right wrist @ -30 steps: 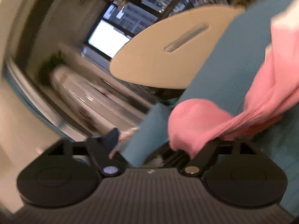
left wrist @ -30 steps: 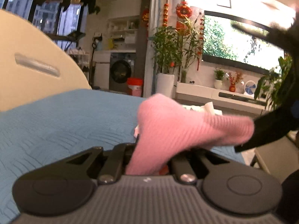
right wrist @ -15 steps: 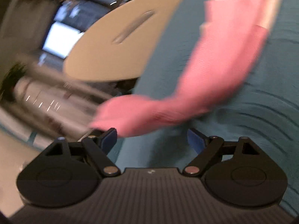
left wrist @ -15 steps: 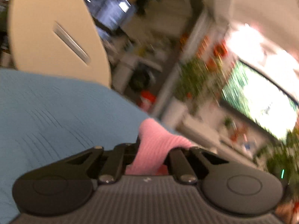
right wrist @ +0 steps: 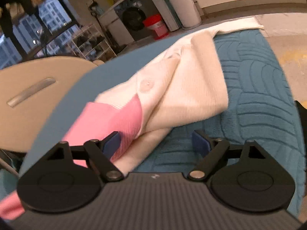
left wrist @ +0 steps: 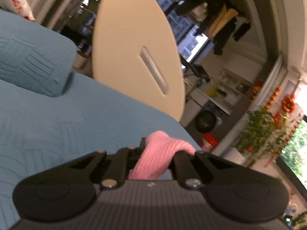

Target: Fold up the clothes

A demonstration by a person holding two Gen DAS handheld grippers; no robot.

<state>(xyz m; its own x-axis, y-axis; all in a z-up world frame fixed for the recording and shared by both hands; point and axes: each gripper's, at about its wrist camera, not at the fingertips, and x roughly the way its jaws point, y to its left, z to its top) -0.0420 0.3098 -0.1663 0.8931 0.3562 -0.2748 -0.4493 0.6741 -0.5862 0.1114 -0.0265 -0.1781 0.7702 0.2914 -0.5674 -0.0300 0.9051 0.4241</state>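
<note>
A cream knit garment (right wrist: 191, 80) with a pink ribbed part (right wrist: 107, 118) lies crumpled on the teal bedspread (right wrist: 259, 99). My left gripper (left wrist: 155, 153) is shut on the pink ribbed fabric (left wrist: 157, 155), held just above the bed; its fingertips are hidden by the cloth. My right gripper (right wrist: 156, 144) is open over the bed; its left blue pad (right wrist: 111, 143) touches the pink part, and the right pad (right wrist: 199, 143) is over bare bedspread.
A beige oval headboard (left wrist: 134, 53) stands at the bed's edge, also in the right wrist view (right wrist: 28, 95). A teal pillow (left wrist: 28, 57) lies at the left. Beyond the bed are a washing machine (right wrist: 132, 21), a red bucket (right wrist: 155, 26) and plants (left wrist: 262, 134).
My right gripper opened and let go of the pink fabric, then swung round to face the garment lying on the bed. My left gripper kept its hold and rotated toward the headboard.
</note>
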